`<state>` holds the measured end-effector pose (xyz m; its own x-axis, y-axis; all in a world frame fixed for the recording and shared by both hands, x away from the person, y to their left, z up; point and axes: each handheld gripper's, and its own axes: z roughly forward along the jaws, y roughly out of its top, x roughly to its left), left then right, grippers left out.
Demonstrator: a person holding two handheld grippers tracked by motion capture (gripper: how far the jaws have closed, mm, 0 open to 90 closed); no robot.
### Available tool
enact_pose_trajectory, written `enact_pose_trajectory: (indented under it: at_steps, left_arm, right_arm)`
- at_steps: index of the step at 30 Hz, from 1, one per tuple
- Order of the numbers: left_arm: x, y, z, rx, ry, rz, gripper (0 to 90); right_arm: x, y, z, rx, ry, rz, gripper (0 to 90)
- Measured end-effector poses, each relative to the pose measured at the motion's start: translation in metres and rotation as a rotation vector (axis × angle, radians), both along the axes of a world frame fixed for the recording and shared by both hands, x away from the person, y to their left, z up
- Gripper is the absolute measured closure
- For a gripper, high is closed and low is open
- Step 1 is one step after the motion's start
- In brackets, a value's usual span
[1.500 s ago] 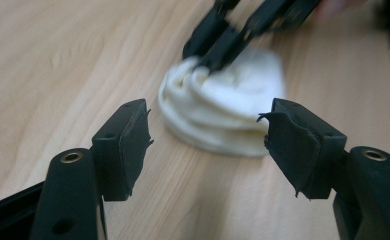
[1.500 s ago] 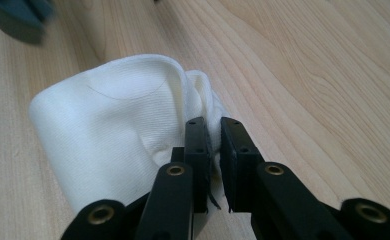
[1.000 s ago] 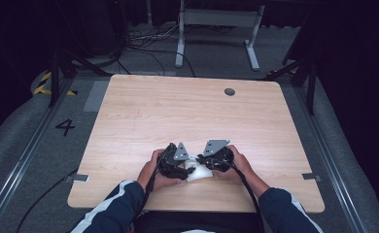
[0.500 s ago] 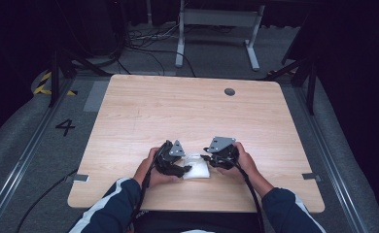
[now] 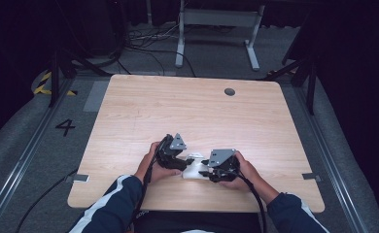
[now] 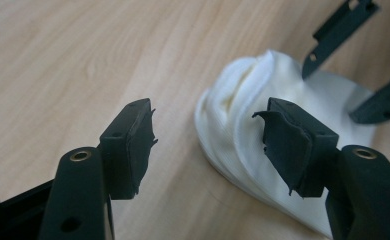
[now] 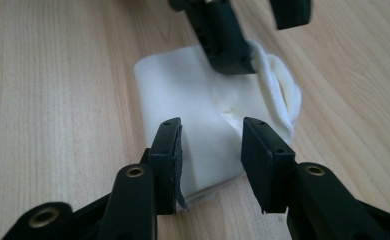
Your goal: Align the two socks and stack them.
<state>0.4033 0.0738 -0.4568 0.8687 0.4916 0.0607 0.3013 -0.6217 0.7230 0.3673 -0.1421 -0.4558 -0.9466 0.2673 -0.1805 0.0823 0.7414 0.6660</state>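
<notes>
A white folded cloth (image 5: 192,168) lies on the wooden table (image 5: 187,116) near its front edge, between my two grippers. In the left gripper view the cloth (image 6: 243,115) is bunched in soft folds. My left gripper (image 6: 208,132) is open, its right jaw over the cloth's edge and its left jaw over bare wood. In the right gripper view the cloth (image 7: 183,95) lies flat with a thick rolled hem at its right. My right gripper (image 7: 213,150) stands open, straddling the cloth's near edge. From above, the left gripper (image 5: 186,160) and the right gripper (image 5: 204,171) face each other across the cloth.
A small round dark hole (image 5: 230,91) sits in the table's far right part. Grey floor with a painted number (image 5: 65,127) and rails surrounds the table. A metal stand (image 5: 216,19) and cables lie beyond the far edge.
The two grippers have drawn slightly apart, the right one shifting right and toward the person. A little more of the white cloth shows between them.
</notes>
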Motion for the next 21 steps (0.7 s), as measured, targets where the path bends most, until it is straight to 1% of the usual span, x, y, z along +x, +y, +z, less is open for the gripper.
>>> enact_pose_trajectory:
  at_steps: [2, 4, 5, 6, 7, 9, 10, 11, 12, 13, 14, 15, 16, 17, 19, 21]
  left_arm:
    - [0.007, -0.004, -0.001, 0.000, -0.003, 0.017, 37.3]
    - [0.013, -0.007, -0.006, 0.014, -0.015, 0.025, 37.2]
    - [0.015, -0.008, -0.008, 0.016, -0.003, 0.026, 36.9]
    - [0.017, -0.008, -0.011, 0.030, 0.000, 0.023, 36.0]
    - [0.019, -0.008, -0.013, 0.030, 0.002, 0.028, 34.2]
    - [0.024, -0.005, -0.015, -0.005, 0.039, 0.042, 32.0]
    - [0.024, -0.004, -0.015, -0.010, 0.034, 0.037, 31.3]
    - [0.023, -0.004, -0.013, -0.024, 0.038, 0.031, 31.6]
    - [0.021, -0.002, -0.008, -0.027, 0.026, 0.020, 32.1]
    - [0.020, -0.001, -0.005, -0.029, 0.012, 0.019, 32.3]
    - [0.020, -0.001, -0.005, -0.029, 0.012, 0.019, 32.3]
    - [0.017, 0.001, 0.000, -0.046, 0.008, 0.022, 32.3]
    - [0.015, 0.003, 0.005, -0.056, 0.012, 0.016, 32.1]
    - [0.012, 0.005, 0.009, -0.063, 0.008, 0.006, 31.1]
    - [0.005, 0.011, 0.016, -0.058, -0.008, -0.005, 30.1]
    - [-0.001, 0.017, 0.022, -0.048, -0.019, -0.024, 29.8]
  right_arm:
    - [0.002, -0.001, -0.002, -0.008, 0.010, -0.001, 60.7]
    - [0.002, -0.002, -0.002, -0.008, 0.014, -0.005, 60.1]
    - [0.002, -0.002, -0.003, -0.013, 0.009, -0.004, 59.6]
    - [0.002, -0.002, -0.004, -0.020, 0.010, 0.002, 59.2]
    - [0.002, -0.002, -0.005, -0.022, 0.013, 0.000, 59.1]
    - [0.003, -0.003, -0.006, -0.010, 0.021, -0.001, 59.1]
    - [0.003, -0.004, -0.006, -0.005, 0.027, -0.003, 59.1]
    - [0.004, -0.004, -0.006, -0.003, 0.030, -0.005, 58.2]
    - [0.004, -0.005, -0.005, 0.000, 0.035, -0.004, 56.7]
    - [0.004, -0.006, -0.004, 0.005, 0.038, -0.003, 54.7]
    - [0.004, -0.006, -0.002, 0.006, 0.032, -0.006, 54.5]
    - [0.004, -0.006, -0.002, 0.006, 0.032, -0.006, 54.5]
    - [0.004, -0.008, 0.000, 0.017, 0.026, -0.016, 54.4]
    - [0.005, -0.009, 0.003, 0.032, 0.026, -0.021, 53.8]
    - [0.004, -0.013, 0.008, 0.052, 0.022, -0.031, 53.0]
    - [0.003, -0.015, 0.012, 0.052, 0.010, -0.033, 52.2]
